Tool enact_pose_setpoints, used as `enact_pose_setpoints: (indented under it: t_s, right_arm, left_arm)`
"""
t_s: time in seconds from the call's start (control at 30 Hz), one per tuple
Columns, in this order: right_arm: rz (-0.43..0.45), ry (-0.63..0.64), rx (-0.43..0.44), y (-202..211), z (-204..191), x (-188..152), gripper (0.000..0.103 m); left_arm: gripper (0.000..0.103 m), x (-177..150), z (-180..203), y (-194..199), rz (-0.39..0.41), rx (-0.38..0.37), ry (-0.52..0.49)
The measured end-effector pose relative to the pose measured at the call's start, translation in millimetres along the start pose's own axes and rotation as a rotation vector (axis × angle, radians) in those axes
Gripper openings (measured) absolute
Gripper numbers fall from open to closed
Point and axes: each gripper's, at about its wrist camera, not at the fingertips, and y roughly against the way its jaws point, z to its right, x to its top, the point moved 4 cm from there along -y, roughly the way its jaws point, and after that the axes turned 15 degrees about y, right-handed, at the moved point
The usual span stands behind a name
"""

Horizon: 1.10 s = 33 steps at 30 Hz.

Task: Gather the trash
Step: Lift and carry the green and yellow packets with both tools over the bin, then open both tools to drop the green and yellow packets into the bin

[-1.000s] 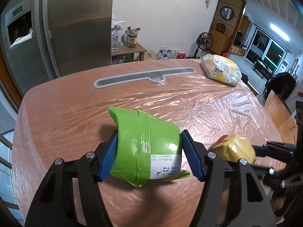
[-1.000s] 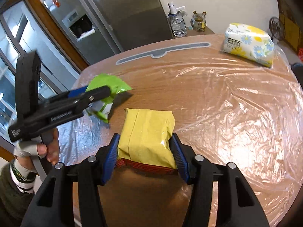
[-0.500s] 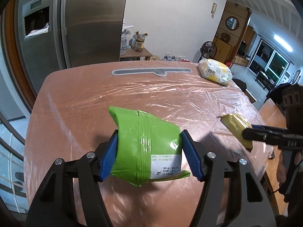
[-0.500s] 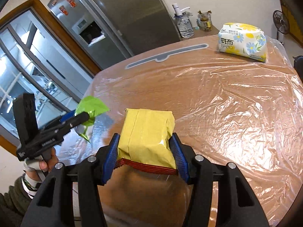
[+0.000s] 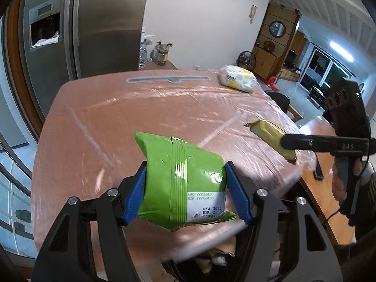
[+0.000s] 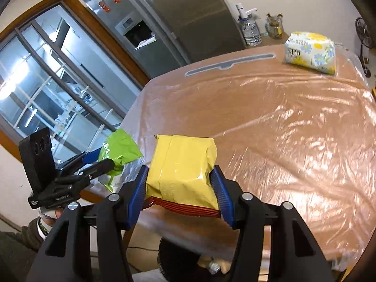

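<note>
My left gripper (image 5: pixel 185 188): clamped on green packet (image 5: pixel 181 178), lifted off the table's (image 5: pixel 145 108) near edge. My right gripper (image 6: pixel 179 188): clamped on yellow packet (image 6: pixel 181 166), likewise lifted. Risk: slick, puffy film could slip free before reaching the bin (image 6: pixel 206 265) below.

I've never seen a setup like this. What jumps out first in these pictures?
Two bright snack packets held in the air above the near edge of the plastic-covered table: the left claw squeezes a green packet, the right claw a yellow packet. At the table's far end lies a flowered tissue pack.
</note>
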Motion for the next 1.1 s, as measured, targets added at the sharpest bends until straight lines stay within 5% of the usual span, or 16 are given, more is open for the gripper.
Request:
enact_pose_setpoints:
  t_s: [0.33,0.57,0.77,1.1]
  right_arm:
    - [-0.073,-0.011,0.135,28,-25,-52,0.053]
    - [-0.203,-0.012,0.162,20,-36,-101,0.053]
    - [-0.3,-0.043,0.142,-13,-25,-131,0.053]
    - [-0.393,-0.04,0.089,-63,-11,-162,0.054]
  left_arm:
    - [0.065,-64,30,33,-0.1,-0.051,-0.066]
    - [0.065,-109,44,28,-0.225,-0.08,-0.109]
    - [0.065,-144,41,-8,-0.333,-0.063,-0.136]
    - [0.065,-168,27,-64,-0.402,0.008,-0.149]
